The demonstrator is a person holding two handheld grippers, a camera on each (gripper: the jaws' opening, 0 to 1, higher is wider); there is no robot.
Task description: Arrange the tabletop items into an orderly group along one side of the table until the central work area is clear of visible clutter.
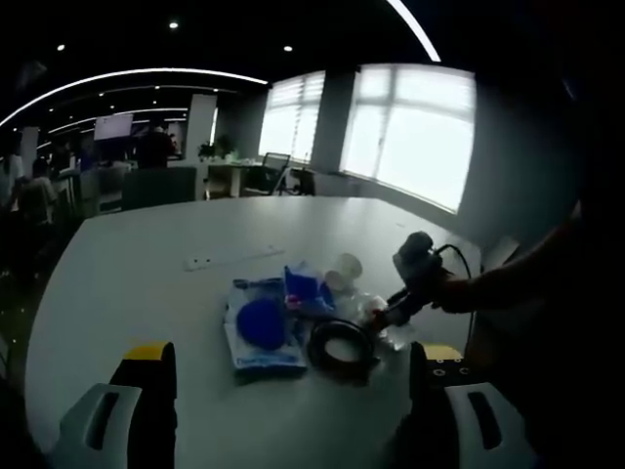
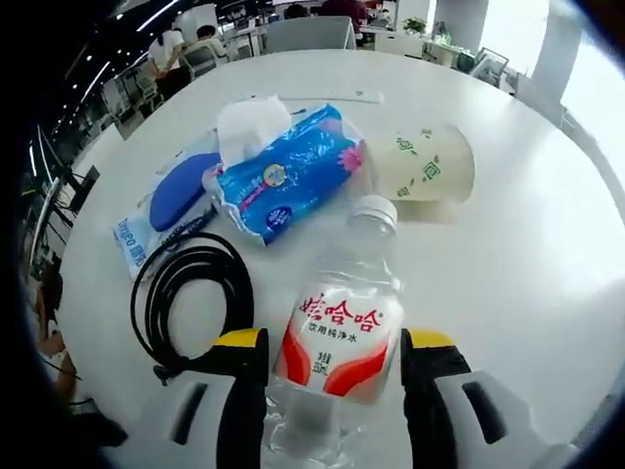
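Plastic: a clear water bottle (image 2: pixel 342 332) with a red-and-white label lies on its side on the white table (image 2: pixel 527 254), cap end pointing away from me, base end between the jaws of my right gripper (image 2: pixel 332 391).
Right claw: jaws spread about as wide as the bottle, one yellow-tipped jaw on each flank. I cannot tell whether the pads press the plastic or merely stand beside it.
Long axis: the bottle runs nearly straight along my right gripper's own line of sight, so the jaws bracket it across its width, not its length.
Left claw: my left gripper (image 1: pixel 293 376) hovers well back from the pile, jaws wide apart and holding nothing.
Nearer hand: the right, clearly; in the left gripper view it is seen reaching into the clutter from the right.
Cluster: just beyond the cap lies a pale paper cup (image 2: pixel 425 164) tipped on its side; to its left a blue tissue pack (image 2: pixel 288 176) with a white sheet poking out; further left a flat packet with a blue oval (image 2: pixel 176 195); a black coiled cable (image 2: pixel 190 288) lies beside the bottle.
Judgement: the items are already bunched together, and the bottle looks to be the piece in hand.
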